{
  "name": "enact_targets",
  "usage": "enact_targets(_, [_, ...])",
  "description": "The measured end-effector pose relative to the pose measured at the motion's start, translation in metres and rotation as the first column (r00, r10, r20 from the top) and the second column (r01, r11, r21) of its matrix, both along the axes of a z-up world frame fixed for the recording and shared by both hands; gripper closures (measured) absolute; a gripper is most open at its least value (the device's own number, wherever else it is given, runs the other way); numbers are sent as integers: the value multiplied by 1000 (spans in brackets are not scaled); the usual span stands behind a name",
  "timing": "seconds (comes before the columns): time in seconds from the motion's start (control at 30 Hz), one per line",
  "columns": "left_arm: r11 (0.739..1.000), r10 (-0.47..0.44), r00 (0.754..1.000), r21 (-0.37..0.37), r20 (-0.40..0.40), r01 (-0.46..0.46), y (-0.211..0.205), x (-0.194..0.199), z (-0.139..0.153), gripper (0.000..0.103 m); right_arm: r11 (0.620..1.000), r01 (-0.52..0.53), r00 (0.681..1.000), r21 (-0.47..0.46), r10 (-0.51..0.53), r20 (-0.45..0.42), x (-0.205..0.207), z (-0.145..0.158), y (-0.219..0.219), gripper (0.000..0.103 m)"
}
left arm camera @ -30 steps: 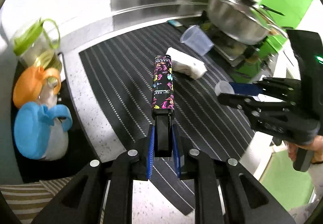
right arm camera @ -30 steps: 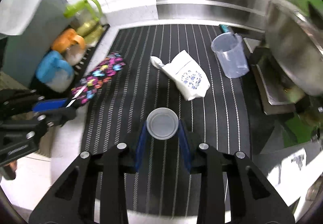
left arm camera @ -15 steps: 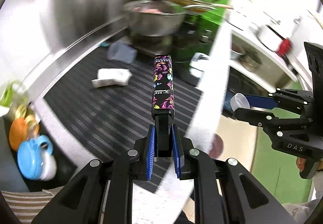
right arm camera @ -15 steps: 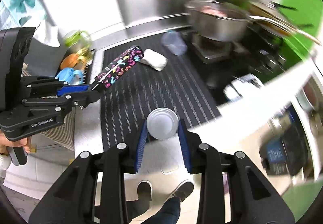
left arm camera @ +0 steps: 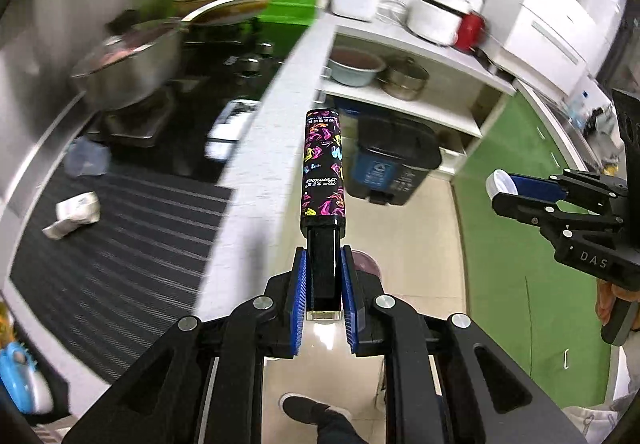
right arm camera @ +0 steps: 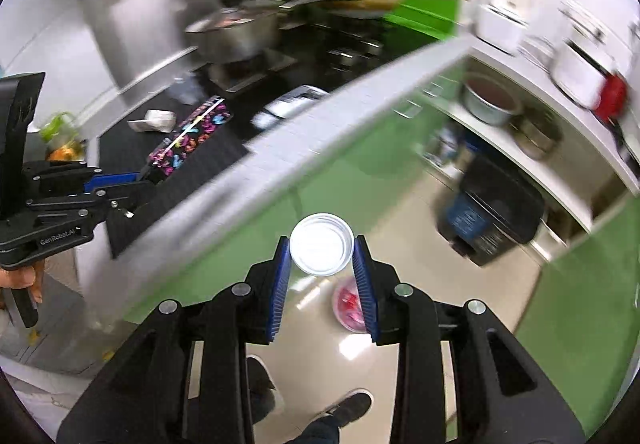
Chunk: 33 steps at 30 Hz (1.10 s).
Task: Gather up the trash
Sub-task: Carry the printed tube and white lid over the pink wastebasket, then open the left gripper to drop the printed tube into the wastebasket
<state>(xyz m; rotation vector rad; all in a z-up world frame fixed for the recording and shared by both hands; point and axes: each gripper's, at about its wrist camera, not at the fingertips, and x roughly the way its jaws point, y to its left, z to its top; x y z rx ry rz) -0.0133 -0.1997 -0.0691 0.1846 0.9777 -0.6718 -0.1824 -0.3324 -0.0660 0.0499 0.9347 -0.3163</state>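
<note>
Now both tools carry trash over the floor, away from the desk.
The left tool [left arm camera: 323, 294] grips a black patterned box [left arm camera: 323, 170] by its end only, so it could tilt or slip out; script on it is unclear to me. The right tool [right arm camera: 322, 278] pinches a small clear cup [right arm camera: 322, 244], which could pop free. The dark bin [left arm camera: 394, 160] stands ahead of both. "DAS" and "GenRobot.AI" are readable on the tools.

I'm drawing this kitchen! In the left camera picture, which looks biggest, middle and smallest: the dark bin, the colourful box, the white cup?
1. dark bin
2. colourful box, though it's nearer the camera, so unsure
3. white cup
</note>
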Motion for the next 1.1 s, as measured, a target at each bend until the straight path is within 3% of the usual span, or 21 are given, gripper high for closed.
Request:
enact_targets(0.27, [999,-16,999,45,-35,18,-80,-13,-33,87,999,33,999,18,-33,-24,-35,-25,-85,72])
enact_targets(0.5, [995,-31,994,86,-103,41,-132,-7,-98,87,998,53,997,44,-50,-65,-42,-67,-147,72])
enact_targets(0.9, [975,-136,970,145,-201,167,-182,32,-270,87,985,136,987,106,-125,-97,-33,-217,-211,72])
enact_targets(1.1, [968,-156,957,156,-243,197,-194,43,-339,87,979,161,980,127,-144,-135,-31,-281,-230,72])
